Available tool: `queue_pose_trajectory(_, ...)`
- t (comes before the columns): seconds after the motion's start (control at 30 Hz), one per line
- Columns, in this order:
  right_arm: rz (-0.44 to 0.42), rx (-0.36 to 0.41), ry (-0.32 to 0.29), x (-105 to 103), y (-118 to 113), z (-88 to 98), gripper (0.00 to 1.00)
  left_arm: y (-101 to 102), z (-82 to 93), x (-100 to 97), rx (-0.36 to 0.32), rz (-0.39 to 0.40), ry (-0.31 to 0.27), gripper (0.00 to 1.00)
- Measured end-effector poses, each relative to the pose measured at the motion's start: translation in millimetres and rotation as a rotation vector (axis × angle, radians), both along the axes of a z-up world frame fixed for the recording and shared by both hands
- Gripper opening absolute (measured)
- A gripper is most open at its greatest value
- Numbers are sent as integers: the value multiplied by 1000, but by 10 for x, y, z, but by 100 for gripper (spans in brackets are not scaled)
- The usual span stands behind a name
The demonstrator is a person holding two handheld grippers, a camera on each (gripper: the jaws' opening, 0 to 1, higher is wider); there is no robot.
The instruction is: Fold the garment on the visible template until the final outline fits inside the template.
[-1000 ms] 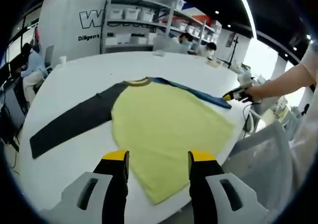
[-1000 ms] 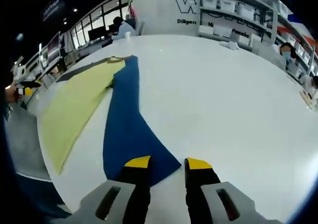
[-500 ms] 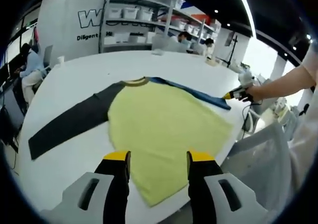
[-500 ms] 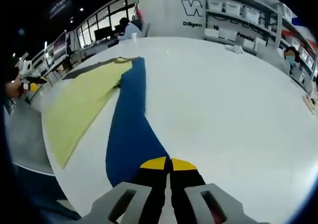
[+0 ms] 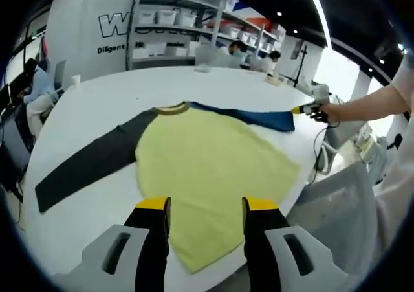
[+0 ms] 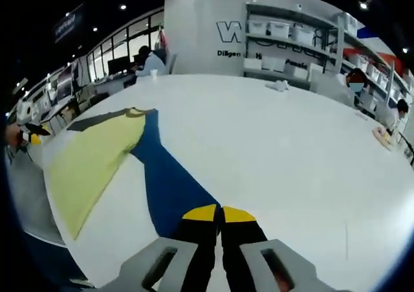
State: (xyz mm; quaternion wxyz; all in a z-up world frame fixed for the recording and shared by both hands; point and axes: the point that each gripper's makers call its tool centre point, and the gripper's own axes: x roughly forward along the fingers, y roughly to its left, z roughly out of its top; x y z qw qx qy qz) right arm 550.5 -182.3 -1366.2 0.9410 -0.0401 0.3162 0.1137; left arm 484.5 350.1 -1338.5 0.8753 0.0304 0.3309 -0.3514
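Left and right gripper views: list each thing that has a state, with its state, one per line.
Raglan shirt: spread flat on the white table, unfolded.
Blue sleeve: stretched out, cuff pinched by the right gripper.
Dark sleeve: lying flat, extended.
Right gripper: shut on the blue sleeve.
Left gripper: open, above the hem.

Left gripper (image 5: pixel 200 208): two black jaws capped with yellow tips, seated in pale grey moulded housings with dark oblong slots. Right gripper (image 6: pixel 220 215): same build, black jaws, yellow tips, grey housings with slotted openings; seen from afar (image 5: pixel 304 110), yellow tip on dark body. Bare forearm (image 5: pixel 362 105), short white sleeve (image 5: pixel 404 78) at upper arm. White garment (image 5: pixel 398 175) along body.
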Motion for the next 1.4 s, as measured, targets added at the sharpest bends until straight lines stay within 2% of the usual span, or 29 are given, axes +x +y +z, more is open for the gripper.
queue_pose_trajectory(0.07,-15,15,-12,75,-67,57,0,-12,19,-3,3,-1,-1,42)
queue_pose_trajectory(0.17,-18,-19,-34,224,-193,158,0,-14,34,-5,6,3,-3,42)
queue_pose_trajectory(0.27,-42,-38,-35,332,-338,176,0,-18,39,-16,13,8,-2,42)
queue_pose_trajectory(0.43,-70,-64,3,390,-480,38,0,-42,55,-40,18,17,-1,42)
queue_pose_trajectory(0.5,-32,-126,22,400,-503,-37,0,-51,57,-48,20,21,0,42)
queue_pose_trajectory(0.73,3,-158,56,601,-542,-187,0,-76,35,-113,35,35,12,42)
queue_pose_trajectory(0.87,-17,-180,159,557,-633,-402,0,-136,24,-152,40,36,17,41)
queue_pose_trajectory(0.97,-2,-194,208,510,-635,-543,0,-188,17,-165,40,36,19,41)
queue_pose_trajectory(1.03,12,-205,207,521,-614,-575,0,-202,6,-162,44,36,20,41)
queue_pose_trajectory(1.13,34,-270,207,531,-655,-597,0,-198,-10,-155,50,38,22,41)
queue_pose_trajectory(1.2,24,-257,215,524,-660,-610,0,-197,-15,-157,51,39,24,41)
queue_pose_trajectory(1.27,12,-287,185,551,-705,-564,0,-193,-26,-161,58,36,27,41)
queue_pose_trajectory(1.4,16,-337,170,495,-678,-516,4,-167,-32,-147,58,44,28,41)
